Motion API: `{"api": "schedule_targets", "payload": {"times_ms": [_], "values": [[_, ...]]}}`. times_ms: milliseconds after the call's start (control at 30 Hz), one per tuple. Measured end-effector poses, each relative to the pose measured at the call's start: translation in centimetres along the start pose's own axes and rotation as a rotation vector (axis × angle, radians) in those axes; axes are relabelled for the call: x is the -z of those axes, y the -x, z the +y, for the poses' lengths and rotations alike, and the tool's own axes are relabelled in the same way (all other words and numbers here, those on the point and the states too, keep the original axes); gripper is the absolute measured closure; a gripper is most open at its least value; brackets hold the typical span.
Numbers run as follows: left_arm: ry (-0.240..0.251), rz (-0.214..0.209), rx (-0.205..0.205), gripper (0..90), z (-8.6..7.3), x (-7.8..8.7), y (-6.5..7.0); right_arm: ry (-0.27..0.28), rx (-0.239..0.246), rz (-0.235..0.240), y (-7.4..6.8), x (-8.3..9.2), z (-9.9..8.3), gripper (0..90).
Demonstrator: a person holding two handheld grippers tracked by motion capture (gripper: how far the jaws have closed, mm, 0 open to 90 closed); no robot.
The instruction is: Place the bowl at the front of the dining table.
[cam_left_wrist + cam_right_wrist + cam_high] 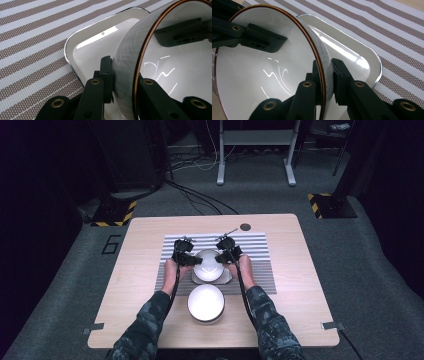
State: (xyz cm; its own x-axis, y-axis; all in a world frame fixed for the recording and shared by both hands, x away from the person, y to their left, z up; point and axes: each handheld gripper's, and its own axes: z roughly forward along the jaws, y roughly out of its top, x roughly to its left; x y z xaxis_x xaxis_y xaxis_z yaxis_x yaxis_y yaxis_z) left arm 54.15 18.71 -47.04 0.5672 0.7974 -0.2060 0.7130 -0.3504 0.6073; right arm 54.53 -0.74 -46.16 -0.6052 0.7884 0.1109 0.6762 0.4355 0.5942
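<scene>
Bowl (262, 65): glossy white glazed ceramic, smooth, thin brown rim line noted. Tray (82, 42): glossy white, smooth, with a bright polished edge. Placemat (32, 37): matt woven mesh, striped, finely textured. Table (140, 285): pale wood-look surface, matt. Jaws: matt black plastic, brass-coloured eyelets.

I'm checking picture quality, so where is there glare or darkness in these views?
High view: the near white round bowl is blown out, and the room edges are black. Left gripper view: a bright streak lies on the white rectangular tray. Right gripper view: squiggly reflections mark the held gold-rimmed white bowl.
</scene>
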Motion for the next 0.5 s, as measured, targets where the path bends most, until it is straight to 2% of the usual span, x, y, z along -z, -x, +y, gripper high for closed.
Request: {"api": "schedule_targets", "payload": {"times_ms": [300, 500], "values": [[-0.008, -0.001, 0.010, 80.3, 0.03, -0.33, -0.11, -0.006, -0.016, 0.005, 0.24, -0.39, -0.04, 81.7], [0.005, 0.015, 0.013, 79.2, -0.06, -0.49, -0.09, 0.006, -0.023, -0.005, 0.16, -0.44, -0.08, 81.5]]}}
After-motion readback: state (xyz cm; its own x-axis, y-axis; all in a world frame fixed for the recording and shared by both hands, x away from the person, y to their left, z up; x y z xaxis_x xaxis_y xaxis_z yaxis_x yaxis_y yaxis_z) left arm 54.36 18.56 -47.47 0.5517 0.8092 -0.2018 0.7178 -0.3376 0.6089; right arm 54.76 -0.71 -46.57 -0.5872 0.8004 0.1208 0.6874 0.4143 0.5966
